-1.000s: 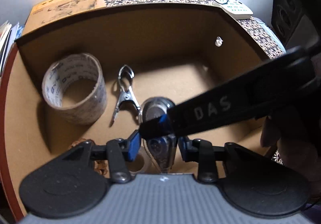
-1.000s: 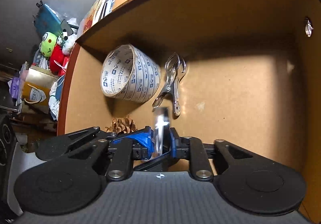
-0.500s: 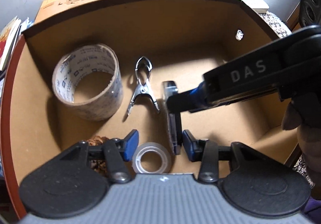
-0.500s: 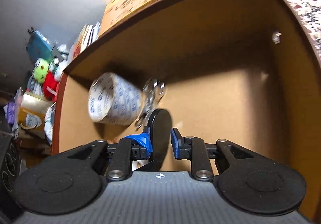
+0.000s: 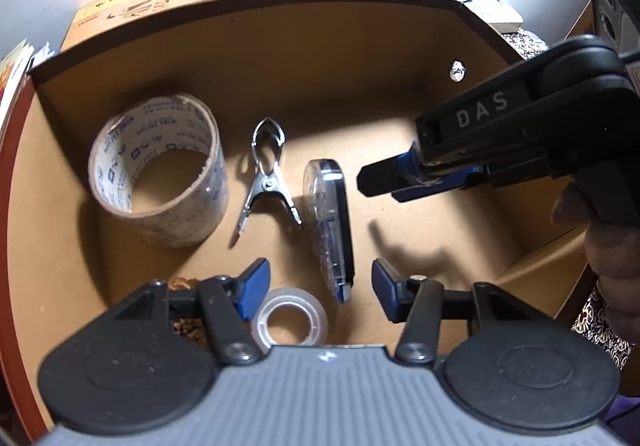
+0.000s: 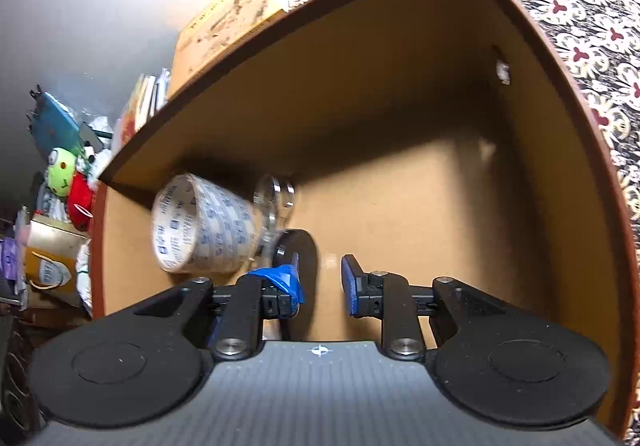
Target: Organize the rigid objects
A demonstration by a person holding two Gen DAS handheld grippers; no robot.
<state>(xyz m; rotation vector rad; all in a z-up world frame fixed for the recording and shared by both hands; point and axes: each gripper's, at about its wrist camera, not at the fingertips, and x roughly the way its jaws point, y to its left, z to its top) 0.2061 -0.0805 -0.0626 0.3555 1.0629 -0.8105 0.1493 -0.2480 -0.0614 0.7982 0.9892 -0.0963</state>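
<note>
A clear-and-black correction tape dispenser (image 5: 328,214) lies flat on the floor of the cardboard box (image 5: 280,58). Its near end sits between the pads of my left gripper (image 5: 320,278), whose jaws are opening and do not touch it. My right gripper (image 5: 372,182) hovers to the dispenser's right with nothing in it. In the right wrist view the jaws of the right gripper (image 6: 320,274) are opening, and the dark dispenser (image 6: 306,246) shows just behind the left finger. A printed packing tape roll (image 5: 160,174) and a metal clip (image 5: 266,182) lie to the left.
A small clear tape roll (image 5: 292,314) and a pine cone (image 5: 180,282) sit by my left finger. A hand (image 5: 612,246) holds the right gripper. A power strip (image 5: 500,12) and cables lie behind the box on a patterned cloth (image 6: 580,6). Plush toys (image 6: 64,174) stand left.
The right gripper set the dispenser down flat on the box floor, let go and drew back to the right. The left jaws widened away from the dispenser.
</note>
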